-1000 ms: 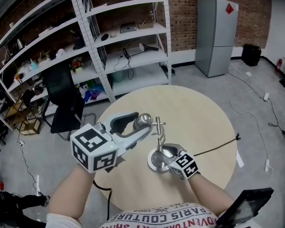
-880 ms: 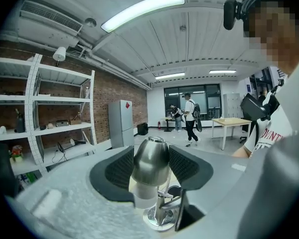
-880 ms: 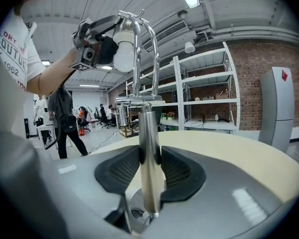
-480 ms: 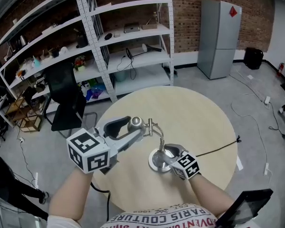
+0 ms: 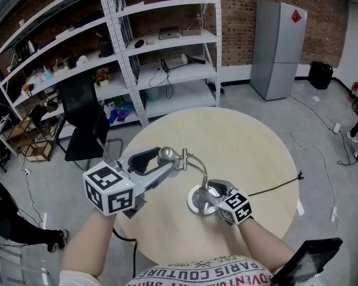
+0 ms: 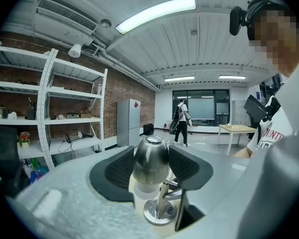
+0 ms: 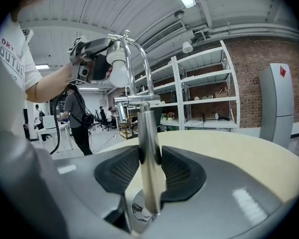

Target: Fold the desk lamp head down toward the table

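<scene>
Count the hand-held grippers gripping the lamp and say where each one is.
2. The left hand-held gripper clamps the lamp head; the right hand-held gripper clamps the post above the base.

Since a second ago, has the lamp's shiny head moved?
Yes. The lamp head has swung left in the head view, farther from its round base, which stayed put.

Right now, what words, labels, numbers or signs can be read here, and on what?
"PARIS COUTURE": on the person's shirt, head view.
Other shirt print: too cut off or blurred to read.
The red diamond sign on the grey fridge: too small to read.
Things on the shelves: no legible labels.
</scene>
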`<state>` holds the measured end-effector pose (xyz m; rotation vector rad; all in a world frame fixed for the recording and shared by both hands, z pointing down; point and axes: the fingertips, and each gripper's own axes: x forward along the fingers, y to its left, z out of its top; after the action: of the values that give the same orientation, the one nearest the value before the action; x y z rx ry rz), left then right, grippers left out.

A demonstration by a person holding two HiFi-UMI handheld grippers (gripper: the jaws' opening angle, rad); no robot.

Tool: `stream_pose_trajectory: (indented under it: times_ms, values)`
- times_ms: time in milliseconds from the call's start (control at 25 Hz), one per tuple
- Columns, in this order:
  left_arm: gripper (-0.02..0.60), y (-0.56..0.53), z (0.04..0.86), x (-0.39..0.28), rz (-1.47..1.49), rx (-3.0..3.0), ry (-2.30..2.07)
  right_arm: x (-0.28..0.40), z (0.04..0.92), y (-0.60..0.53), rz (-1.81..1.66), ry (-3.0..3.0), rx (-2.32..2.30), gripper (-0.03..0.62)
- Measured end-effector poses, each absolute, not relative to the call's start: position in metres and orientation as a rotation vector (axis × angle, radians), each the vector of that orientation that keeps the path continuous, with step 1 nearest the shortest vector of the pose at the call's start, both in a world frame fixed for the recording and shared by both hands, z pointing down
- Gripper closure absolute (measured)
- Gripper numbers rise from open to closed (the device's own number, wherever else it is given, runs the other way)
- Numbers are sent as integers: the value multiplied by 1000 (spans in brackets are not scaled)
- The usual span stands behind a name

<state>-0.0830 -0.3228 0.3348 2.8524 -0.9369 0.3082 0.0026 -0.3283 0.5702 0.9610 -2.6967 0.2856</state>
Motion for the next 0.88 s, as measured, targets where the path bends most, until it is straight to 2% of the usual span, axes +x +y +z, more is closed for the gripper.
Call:
stream_pose_trajectory:
  times_ms: [880]
  values:
    - [373,-323,373,-126,252,2751,-936,2,568,-328,298,-2691,983,455]
